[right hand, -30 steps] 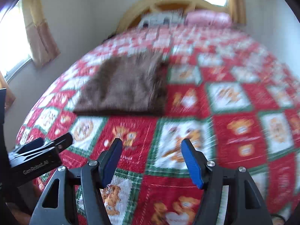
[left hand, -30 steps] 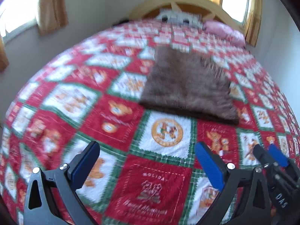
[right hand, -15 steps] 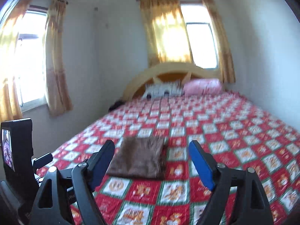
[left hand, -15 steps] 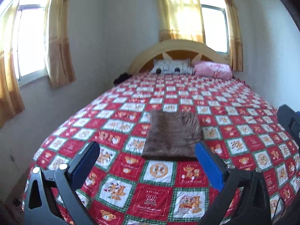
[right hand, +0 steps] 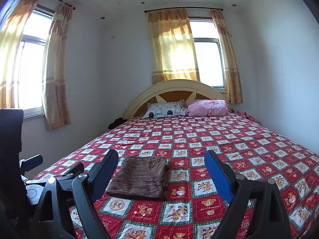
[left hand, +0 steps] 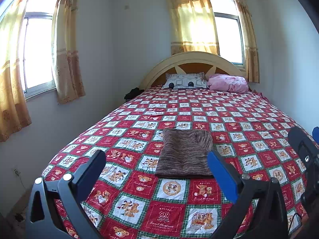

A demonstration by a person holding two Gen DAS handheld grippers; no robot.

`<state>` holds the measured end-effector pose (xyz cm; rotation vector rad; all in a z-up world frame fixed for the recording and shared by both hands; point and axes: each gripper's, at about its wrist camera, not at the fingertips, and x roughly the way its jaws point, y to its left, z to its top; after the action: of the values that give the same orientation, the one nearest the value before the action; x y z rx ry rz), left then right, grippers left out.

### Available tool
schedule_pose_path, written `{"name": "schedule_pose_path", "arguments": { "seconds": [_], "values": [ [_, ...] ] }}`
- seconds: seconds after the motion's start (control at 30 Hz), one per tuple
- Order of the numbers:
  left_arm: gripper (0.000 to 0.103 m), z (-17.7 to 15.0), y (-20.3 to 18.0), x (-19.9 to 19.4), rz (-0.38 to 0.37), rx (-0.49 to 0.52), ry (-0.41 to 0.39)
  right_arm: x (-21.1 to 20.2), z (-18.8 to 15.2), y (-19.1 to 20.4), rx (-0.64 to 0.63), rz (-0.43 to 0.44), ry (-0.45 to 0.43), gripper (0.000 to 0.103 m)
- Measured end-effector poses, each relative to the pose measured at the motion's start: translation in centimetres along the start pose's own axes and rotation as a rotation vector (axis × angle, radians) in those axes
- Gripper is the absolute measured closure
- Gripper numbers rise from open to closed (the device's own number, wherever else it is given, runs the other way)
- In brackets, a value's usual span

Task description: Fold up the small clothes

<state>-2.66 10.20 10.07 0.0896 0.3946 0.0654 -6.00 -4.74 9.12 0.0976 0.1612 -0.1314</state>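
Note:
A brown knitted garment point(left hand: 185, 155) lies folded into a flat rectangle on the red patchwork quilt point(left hand: 249, 119) near the bed's foot. My left gripper point(left hand: 155, 155) hovers above and in front of it, open, with nothing between its blue pads. In the right wrist view the same garment point(right hand: 139, 179) sits left of centre. My right gripper point(right hand: 161, 153) is held off the bed with its jaws opening, and they are empty too. Part of the right gripper point(left hand: 303, 149) shows at the left wrist view's right edge.
A patterned pillow point(right hand: 165, 110) and a pink bundle point(right hand: 207, 107) lie against the arched headboard point(right hand: 175, 87). Walls stand close to the bed on the left and right. Curtained windows point(right hand: 207, 63) are behind and to the left. A dark object point(right hand: 116, 122) lies beside the bed's head.
Both grippers have risen and tilted up away from the quilt, so the whole bed and room now show. The right gripper's jaws stand wider apart. The garment has not moved.

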Motion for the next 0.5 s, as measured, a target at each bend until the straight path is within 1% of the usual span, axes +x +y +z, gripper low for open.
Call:
{"name": "schedule_pose_path", "arguments": {
  "seconds": [0.1,0.5],
  "values": [
    [0.000,0.01,-0.36,-0.23,0.000,0.014,-0.004,0.15,-0.21,-0.38,0.017,0.006,0.018,0.014],
    [0.000,0.10,-0.55,-0.29,0.006,0.017,0.005,-0.19,-0.48,-0.83,0.041,-0.004,0.024,0.014]
  ]
}}
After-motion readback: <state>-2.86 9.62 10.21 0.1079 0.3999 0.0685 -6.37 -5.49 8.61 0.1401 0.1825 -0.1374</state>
